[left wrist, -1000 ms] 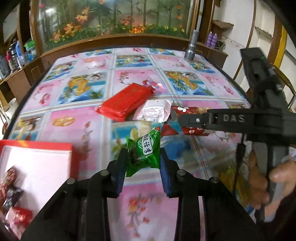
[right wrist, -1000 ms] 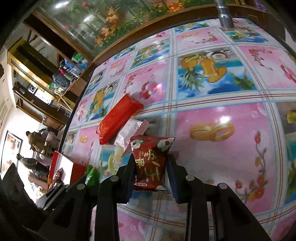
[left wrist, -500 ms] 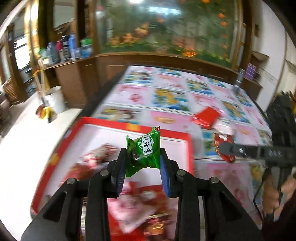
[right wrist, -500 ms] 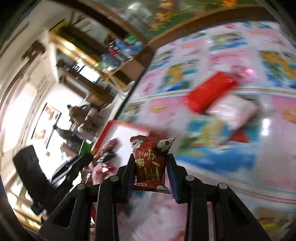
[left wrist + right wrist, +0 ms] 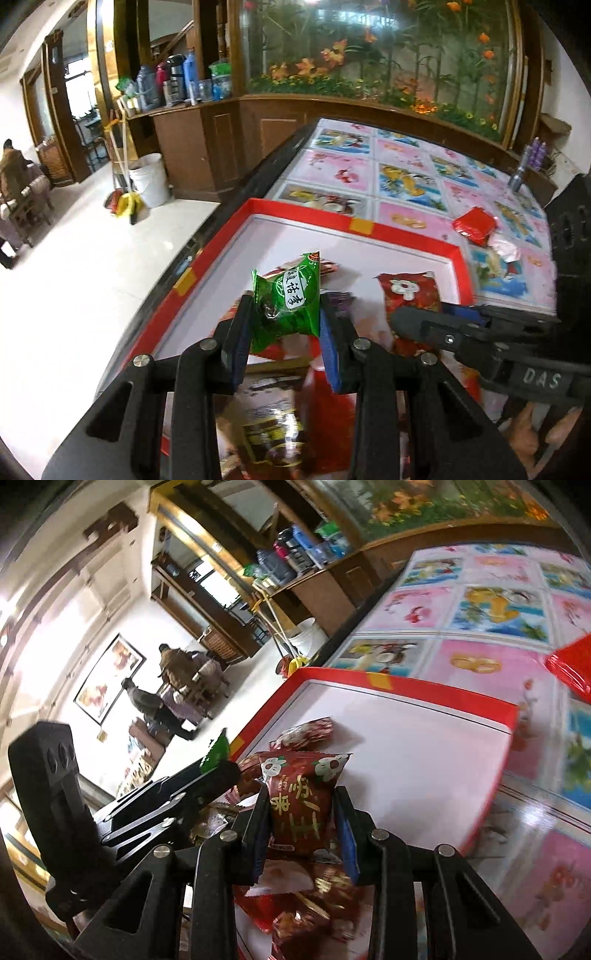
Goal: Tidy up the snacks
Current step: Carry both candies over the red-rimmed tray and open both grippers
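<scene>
My left gripper (image 5: 282,328) is shut on a green snack packet (image 5: 288,302) and holds it above the near end of a red-rimmed white box (image 5: 354,254). My right gripper (image 5: 301,819) is shut on a dark red snack packet (image 5: 301,808) with white flowers, also over the box (image 5: 406,738). That red packet (image 5: 410,302) and the right gripper show at the right of the left wrist view. Several wrapped snacks (image 5: 306,912) lie in the box's near end, under both grippers. The left gripper shows at the left of the right wrist view (image 5: 207,775).
A red packet (image 5: 474,224) and a white packet (image 5: 504,249) lie on the patterned tablecloth (image 5: 406,177) beyond the box. A grey flashlight (image 5: 515,179) stands at the far right. The table's left edge drops to the floor, with a white bucket (image 5: 149,179) there.
Both grippers have swung left from the loose snacks on the tablecloth to above the red-rimmed box, each still holding its packet.
</scene>
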`<state>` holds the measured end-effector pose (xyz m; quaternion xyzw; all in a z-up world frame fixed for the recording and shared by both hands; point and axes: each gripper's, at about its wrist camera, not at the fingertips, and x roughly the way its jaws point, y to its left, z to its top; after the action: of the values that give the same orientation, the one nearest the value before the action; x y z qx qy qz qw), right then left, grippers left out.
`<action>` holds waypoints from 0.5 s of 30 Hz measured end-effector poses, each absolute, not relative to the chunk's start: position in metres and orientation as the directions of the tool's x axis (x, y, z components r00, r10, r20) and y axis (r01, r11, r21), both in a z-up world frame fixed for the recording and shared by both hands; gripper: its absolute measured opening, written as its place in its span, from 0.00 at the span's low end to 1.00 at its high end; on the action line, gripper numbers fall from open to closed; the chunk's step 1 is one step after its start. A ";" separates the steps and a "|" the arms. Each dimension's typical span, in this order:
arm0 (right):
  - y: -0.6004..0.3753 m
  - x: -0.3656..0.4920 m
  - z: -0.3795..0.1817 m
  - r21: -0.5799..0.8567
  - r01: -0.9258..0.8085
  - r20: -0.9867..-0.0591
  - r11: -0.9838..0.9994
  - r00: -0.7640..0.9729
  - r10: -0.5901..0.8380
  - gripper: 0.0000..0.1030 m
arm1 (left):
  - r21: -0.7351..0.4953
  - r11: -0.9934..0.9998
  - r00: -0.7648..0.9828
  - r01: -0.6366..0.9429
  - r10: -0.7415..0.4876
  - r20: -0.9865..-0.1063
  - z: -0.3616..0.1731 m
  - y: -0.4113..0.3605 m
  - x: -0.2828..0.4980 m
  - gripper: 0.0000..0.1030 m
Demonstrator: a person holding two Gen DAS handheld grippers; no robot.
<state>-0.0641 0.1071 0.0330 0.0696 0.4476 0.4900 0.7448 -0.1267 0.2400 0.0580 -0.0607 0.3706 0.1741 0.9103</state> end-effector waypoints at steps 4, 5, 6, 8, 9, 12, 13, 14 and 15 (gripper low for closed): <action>0.108 -0.069 0.034 0.490 -0.691 -0.613 0.531 0.159 0.774 0.35 | 0.030 0.923 0.654 -0.384 0.295 -0.697 0.054 0.245 -0.129 0.31; 0.105 -0.068 0.035 0.492 -0.686 -0.607 0.536 0.172 0.776 0.37 | 0.035 0.920 0.650 -0.390 0.302 -0.697 0.053 0.246 -0.130 0.32; 0.102 -0.067 0.036 0.497 -0.681 -0.599 0.538 0.180 0.780 0.40 | 0.045 0.916 0.644 -0.399 0.315 -0.697 0.053 0.246 -0.130 0.33; 0.090 -0.061 0.039 0.505 -0.662 -0.579 0.554 0.216 0.786 0.42 | 0.062 0.910 0.638 -0.410 0.334 -0.694 0.052 0.246 -0.130 0.33; 0.086 -0.059 0.040 0.510 -0.652 -0.572 0.560 0.230 0.788 0.42 | 0.072 0.907 0.635 -0.415 0.345 -0.692 0.052 0.246 -0.131 0.34; 0.076 -0.050 0.042 0.531 -0.623 -0.556 0.575 0.256 0.791 0.42 | 0.077 0.904 0.631 -0.420 0.351 -0.692 0.053 0.245 -0.130 0.38; 0.074 -0.046 0.042 0.531 -0.617 -0.555 0.580 0.264 0.789 0.42 | 0.082 0.903 0.631 -0.422 0.357 -0.689 0.053 0.244 -0.130 0.38; 0.070 -0.044 0.043 0.526 -0.613 -0.556 0.589 0.277 0.784 0.42 | 0.088 0.902 0.631 -0.422 0.362 -0.686 0.054 0.243 -0.130 0.38; 0.067 -0.042 0.044 0.524 -0.607 -0.556 0.597 0.287 0.780 0.42 | 0.101 0.901 0.630 -0.422 0.371 -0.683 0.055 0.241 -0.130 0.40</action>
<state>-0.0421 0.0673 0.0438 0.1059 0.4076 0.4361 0.7953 -0.1300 0.2408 0.0546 -0.0342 0.3701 0.2197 0.9020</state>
